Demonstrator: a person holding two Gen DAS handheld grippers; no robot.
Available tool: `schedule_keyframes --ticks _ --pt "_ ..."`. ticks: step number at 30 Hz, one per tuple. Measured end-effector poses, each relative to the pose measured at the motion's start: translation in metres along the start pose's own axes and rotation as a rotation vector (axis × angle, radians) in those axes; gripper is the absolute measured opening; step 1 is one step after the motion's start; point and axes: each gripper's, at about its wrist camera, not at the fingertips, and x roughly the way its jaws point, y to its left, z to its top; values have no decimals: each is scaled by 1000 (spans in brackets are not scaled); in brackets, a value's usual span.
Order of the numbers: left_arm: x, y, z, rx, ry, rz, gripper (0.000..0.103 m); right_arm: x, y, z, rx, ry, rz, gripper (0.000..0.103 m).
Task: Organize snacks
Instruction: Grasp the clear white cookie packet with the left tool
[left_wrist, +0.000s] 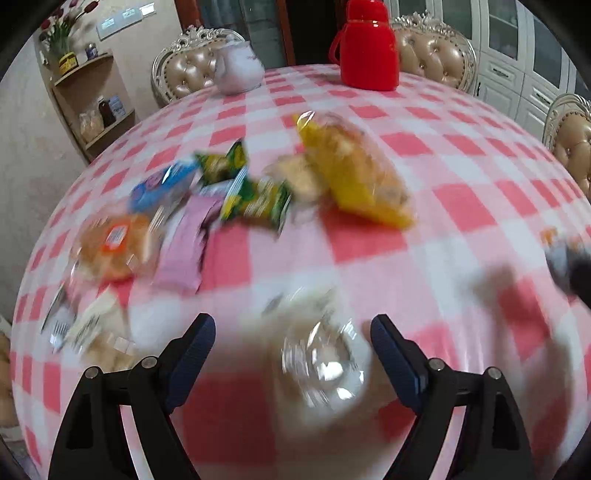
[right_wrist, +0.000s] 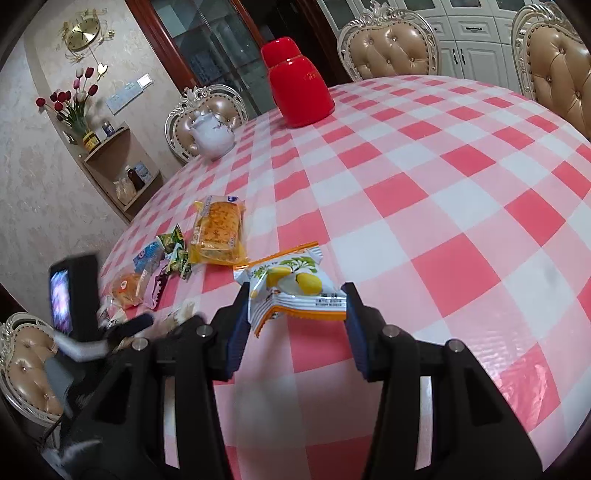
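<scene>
1. The right gripper (right_wrist: 295, 306) is pointing level across the checked table (right_wrist: 443, 206), its fingers pinching the lemon-print packet (right_wrist: 291, 286), nearest the yellow cake packet (right_wrist: 218, 230).
2. The left gripper (left_wrist: 293, 343) is hovering wide open, holding nothing, over a blurred clear wrapper (left_wrist: 321, 365).

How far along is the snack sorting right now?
Early. The right gripper holds a lemon snack packet just above the table. The open left gripper hovers over a blurred clear-wrapped item. The snack pile is still loose and unsorted.
</scene>
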Motion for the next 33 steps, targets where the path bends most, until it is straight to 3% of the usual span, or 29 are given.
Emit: schedule_keyframes --ticks 3,8,11,15,23,27,33 --pt "-16 19 -21 -35 -32 -46 87 -4 2 0 3 -11 16 51" --pt "-19 26 -8 -63 -93 -139 87 -5 6 -2 -7 -13 24 51" --pt "-12 15 -5 -7 -81 -144 87 -4 3 -2 6 -5 20 51" --pt "-9 3 -9 70 -65 -93 87 -4 5 -2 -3 -7 20 51" --pt "0 22 -17 -14 -9 -149 86 -1 8 -5 -23 5 13 51" --pt "-4 23 -18 -15 -55 -150 50 1 10 -7 -35 9 7 51" --pt "-15 25 -22 -25 -111 -165 41 4 15 -10 -83 -10 -20 51"
